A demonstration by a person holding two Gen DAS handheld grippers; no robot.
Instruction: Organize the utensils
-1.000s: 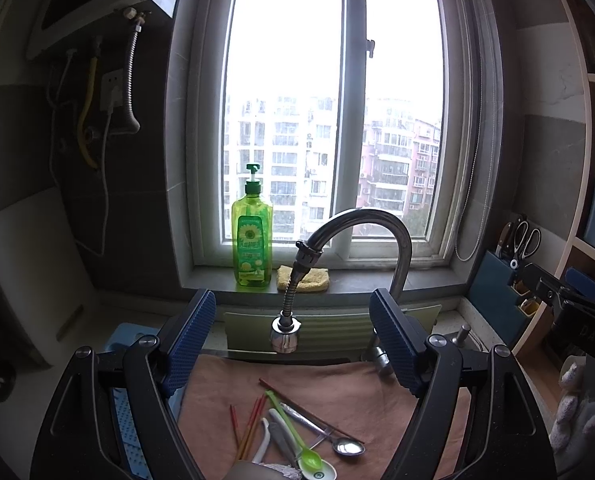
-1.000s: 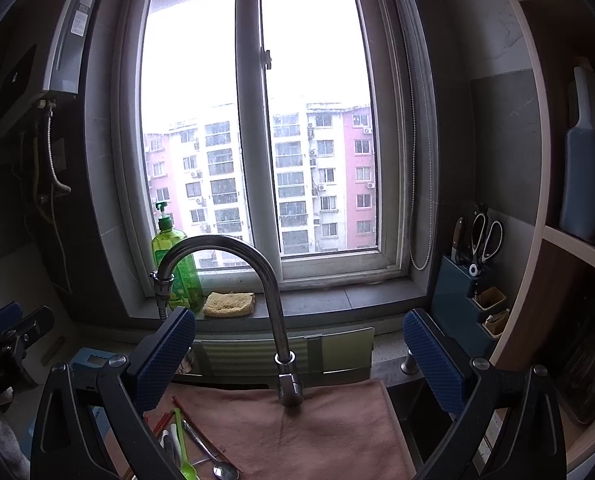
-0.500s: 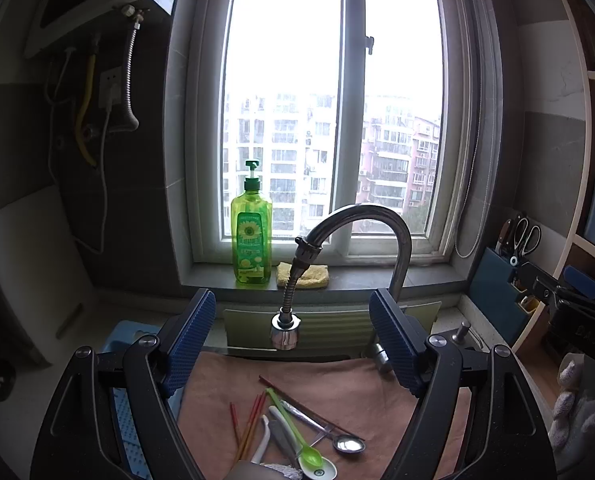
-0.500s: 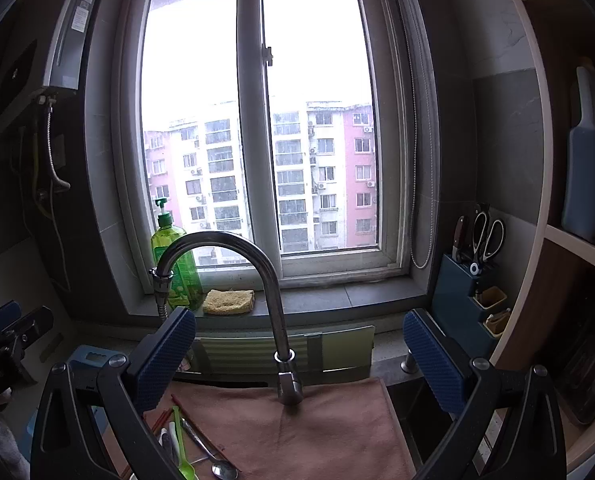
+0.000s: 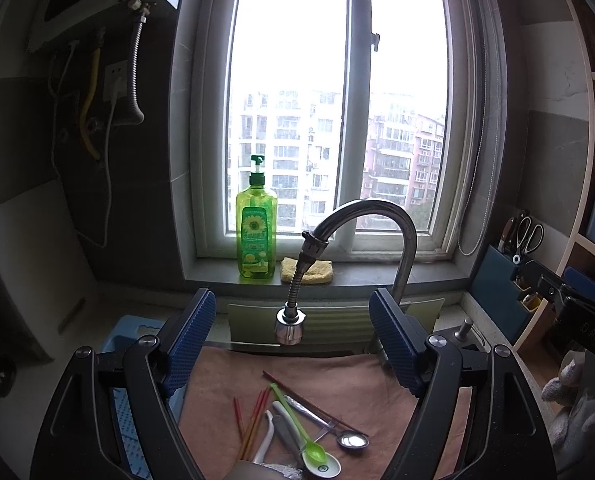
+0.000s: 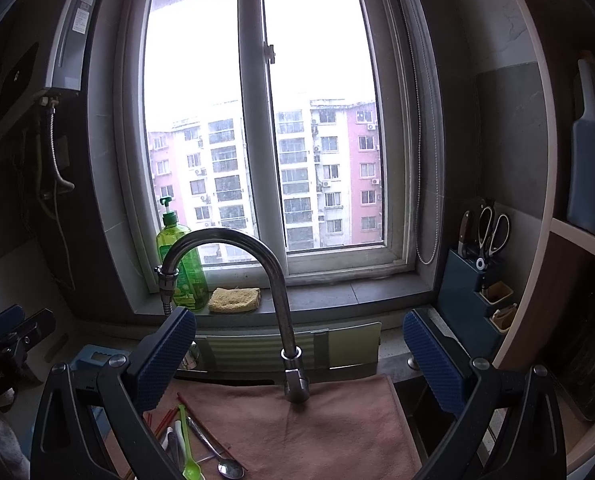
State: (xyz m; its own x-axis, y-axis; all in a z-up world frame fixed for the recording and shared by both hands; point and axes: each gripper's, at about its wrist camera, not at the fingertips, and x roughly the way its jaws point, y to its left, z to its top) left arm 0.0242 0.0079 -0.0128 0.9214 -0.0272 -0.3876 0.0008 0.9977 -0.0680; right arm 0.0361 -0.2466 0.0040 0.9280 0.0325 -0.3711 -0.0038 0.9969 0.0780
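A loose heap of utensils is spread on the pink towel (image 5: 337, 376), below and just ahead of the left gripper (image 5: 291, 340): a green spoon (image 5: 303, 428), a metal spoon (image 5: 347, 436), red chopsticks (image 5: 253, 420) and a white spoon (image 5: 265, 436), some crossing one another. In the right wrist view the same heap is seen low and left of the right gripper (image 6: 299, 356), under its left finger. Both grippers are spread wide, with nothing between the blue pads (image 5: 189, 340). The faucet (image 5: 377, 216) is framed between the fingers of each, with a soap bottle (image 5: 256, 236) and a sponge (image 5: 306, 270) on the sill beyond.

No piece has been gripped yet. A first pick is probably best made on an outlying, uncrossed piece such as the metal spoon, with the fingers set across its handle, so that the neighbours are not dragged.

Against the earlier frames almost nothing is changed: only a slight drift of view is noted, and the utensils are unmoved.
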